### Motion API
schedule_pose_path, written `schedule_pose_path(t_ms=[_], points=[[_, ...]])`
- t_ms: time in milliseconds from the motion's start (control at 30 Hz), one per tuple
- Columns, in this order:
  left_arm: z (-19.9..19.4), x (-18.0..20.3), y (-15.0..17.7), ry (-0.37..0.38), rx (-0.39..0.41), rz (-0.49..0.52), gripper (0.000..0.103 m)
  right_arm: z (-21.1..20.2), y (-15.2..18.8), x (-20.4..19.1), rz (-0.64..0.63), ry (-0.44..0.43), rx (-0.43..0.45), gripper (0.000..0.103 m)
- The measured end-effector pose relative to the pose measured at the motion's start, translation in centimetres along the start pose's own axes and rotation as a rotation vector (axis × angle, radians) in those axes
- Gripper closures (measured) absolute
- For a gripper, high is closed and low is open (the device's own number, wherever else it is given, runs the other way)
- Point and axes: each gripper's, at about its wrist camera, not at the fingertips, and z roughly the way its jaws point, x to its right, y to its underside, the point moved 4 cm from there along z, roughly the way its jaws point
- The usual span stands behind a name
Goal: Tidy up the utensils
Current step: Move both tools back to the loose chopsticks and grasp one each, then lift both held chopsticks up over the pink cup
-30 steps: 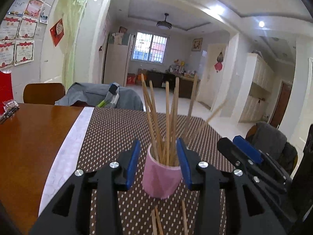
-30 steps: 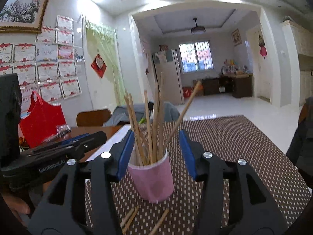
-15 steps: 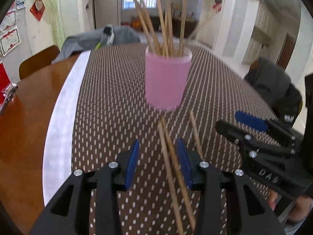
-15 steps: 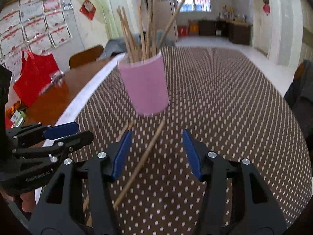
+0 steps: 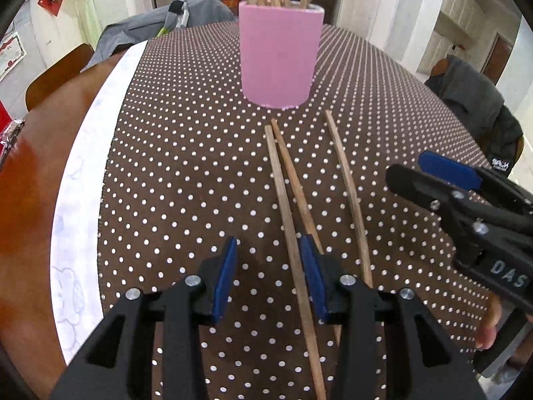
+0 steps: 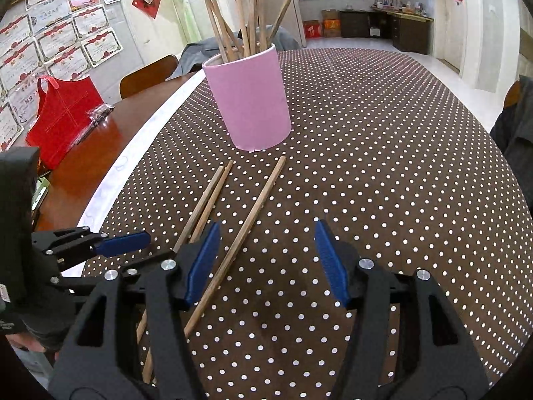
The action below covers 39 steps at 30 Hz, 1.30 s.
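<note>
A pink cup [image 5: 279, 50] [image 6: 248, 100] holding several wooden chopsticks stands on the dotted brown cloth. Three loose chopsticks lie in front of it: a close pair [image 5: 286, 180] [image 6: 208, 200] and a single one [image 5: 346, 183] [image 6: 256, 206]. My left gripper [image 5: 269, 266] is open and tilted down over the pair. One stick runs between its jaws by the right pad, untouched. My right gripper [image 6: 266, 260] hangs over the single stick with its jaws opening. That stick passes just inside its left pad, and the pads do not press it. Each gripper shows in the other's view.
The cloth has a white border [image 5: 83, 173], and bare wooden table [image 5: 30, 173] lies to its left. A red bag [image 6: 63, 120] sits on that wood. Chairs draped with grey jackets [image 5: 473, 100] stand at the far and right sides.
Both grippers have tipped downward and sunk toward the cloth. The cup has slid from between the jaws to the top of each view. The right jaws have widened.
</note>
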Motion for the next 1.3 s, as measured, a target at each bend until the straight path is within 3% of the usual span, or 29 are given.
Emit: schedule_pose_path(t_ms=[167, 433, 533, 600, 933, 1067, 1300], points=[[0.4, 0.5, -0.4, -0.040, 0.005, 0.037, 0.059, 0.6, 0.1, 0.0, -0.004, 0.013, -0.023, 0.044], [0.7, -0.2, -1.3, -0.029, 0.034, 0.006, 0.059, 2.0, -0.2, -0.6, -0.020, 0.042, -0.061, 0.043], [0.6, -0.8, -1.3, -0.038, 0.047, -0.005, 0.074, 2.5, -0.5, -1.1, -0.024, 0.041, -0.081, 0.043], [0.7, -1.4, -1.5, -0.040, 0.043, -0.020, 0.092, 2.9, -0.5, -1.3, -0.026, 0.037, -0.093, 0.043], [1.2, -1.7, -2.4, -0.036, 0.048, -0.030, 0.096, 6.0, -1.4, -3.1, -0.108, 0.035, -0.219, 0.043], [0.3, -1.5, -2.3, -0.037, 0.102, -0.028, 0.097, 6.7, -2.3, -3.3, -0.173, 0.077, -0.253, 0.069], [-1.9, -1.2, -2.8, -0.042, 0.191, -0.044, 0.097, 7.3, -3.8, -2.0, -0.200, 0.027, -0.326, 0.090]])
